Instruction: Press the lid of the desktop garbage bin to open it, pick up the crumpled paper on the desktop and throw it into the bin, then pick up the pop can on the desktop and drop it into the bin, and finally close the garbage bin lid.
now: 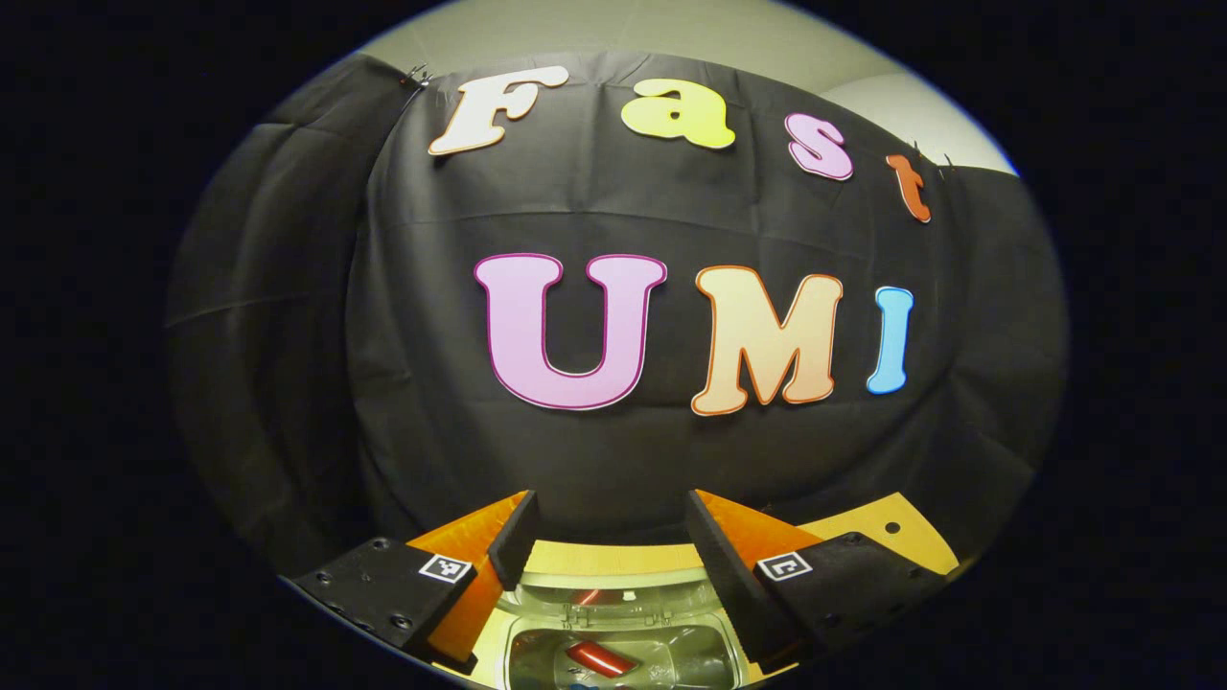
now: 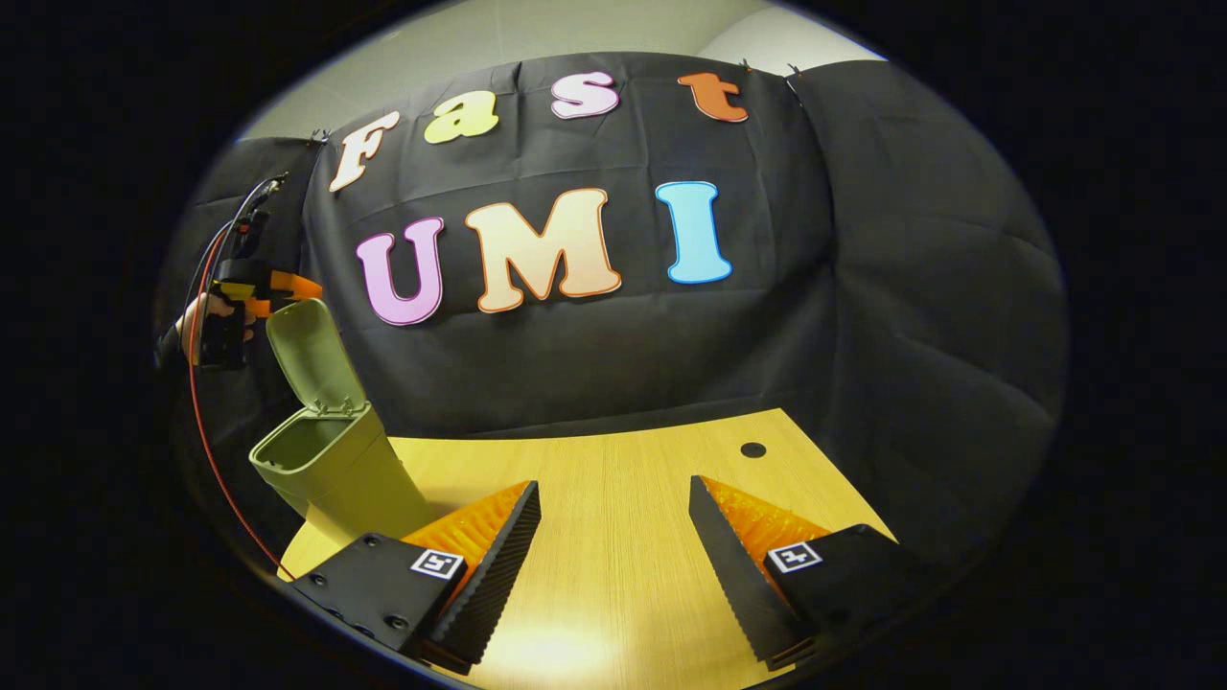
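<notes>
The olive-green desktop bin (image 2: 335,470) stands at the table's left, its lid (image 2: 309,353) swung up on its hinge. My left gripper (image 2: 273,286), held by a hand (image 2: 206,311), hovers level with the top of the raised lid. In the left gripper view that gripper (image 1: 611,498) is open, and I look down between its fingers into the bin's mouth (image 1: 613,585). A red pop can (image 1: 599,657) lies inside. My right gripper (image 2: 613,489) stands open above the bare wooden table (image 2: 613,575), to the right of the bin, with nothing between its fingers.
The table has a small round hole (image 2: 752,448) near its far right corner, which is also in the left gripper view (image 1: 892,527). A red cable (image 2: 206,431) hangs from the left gripper past the bin. The black cloth wall closes off the back.
</notes>
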`<control>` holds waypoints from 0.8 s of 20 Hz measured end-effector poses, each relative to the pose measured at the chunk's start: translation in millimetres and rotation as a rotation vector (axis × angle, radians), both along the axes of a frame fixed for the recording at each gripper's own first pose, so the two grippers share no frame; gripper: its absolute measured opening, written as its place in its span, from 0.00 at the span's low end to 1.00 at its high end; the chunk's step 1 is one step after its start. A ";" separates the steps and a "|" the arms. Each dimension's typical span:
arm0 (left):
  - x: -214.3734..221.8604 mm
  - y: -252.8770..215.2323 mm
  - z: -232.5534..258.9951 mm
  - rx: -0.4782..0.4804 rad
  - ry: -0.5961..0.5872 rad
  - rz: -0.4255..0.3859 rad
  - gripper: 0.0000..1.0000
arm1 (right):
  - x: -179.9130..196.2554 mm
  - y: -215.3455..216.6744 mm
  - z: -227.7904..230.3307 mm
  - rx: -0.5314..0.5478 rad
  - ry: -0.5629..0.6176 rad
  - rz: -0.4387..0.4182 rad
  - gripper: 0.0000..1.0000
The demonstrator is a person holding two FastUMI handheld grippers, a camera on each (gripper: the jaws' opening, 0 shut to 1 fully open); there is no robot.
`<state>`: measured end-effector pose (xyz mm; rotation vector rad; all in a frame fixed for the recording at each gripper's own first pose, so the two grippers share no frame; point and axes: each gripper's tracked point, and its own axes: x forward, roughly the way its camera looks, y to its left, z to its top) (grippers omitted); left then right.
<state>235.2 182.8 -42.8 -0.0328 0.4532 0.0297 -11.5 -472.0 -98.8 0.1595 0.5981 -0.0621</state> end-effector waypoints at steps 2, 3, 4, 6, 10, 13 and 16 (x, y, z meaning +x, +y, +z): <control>-12.9 0.6 -0.8 -0.010 0.009 0.008 0.90 | 1.5 1.2 -3.5 0.010 0.005 0.003 0.99; -19.0 -0.7 1.4 -0.021 0.006 0.013 0.90 | 0.9 2.6 -3.8 0.013 0.007 0.006 0.99; -27.1 -1.9 -0.5 -0.029 0.010 0.016 0.90 | 2.3 4.1 -5.2 0.016 0.007 0.011 0.98; -46.8 -3.0 -9.5 -0.029 0.023 0.026 0.93 | 3.1 7.6 -5.5 0.021 0.006 0.023 0.98; -92.1 -8.1 -43.3 -0.031 0.070 0.037 0.91 | 3.2 16.0 -9.4 0.044 0.013 0.038 0.98; -121.1 -20.7 -74.6 -0.002 0.093 -0.005 0.92 | -4.1 19.9 -16.6 0.050 0.028 0.050 0.98; -136.8 -30.5 -98.1 0.018 0.117 -0.026 0.93 | -4.0 22.9 -17.3 0.021 0.032 0.067 0.98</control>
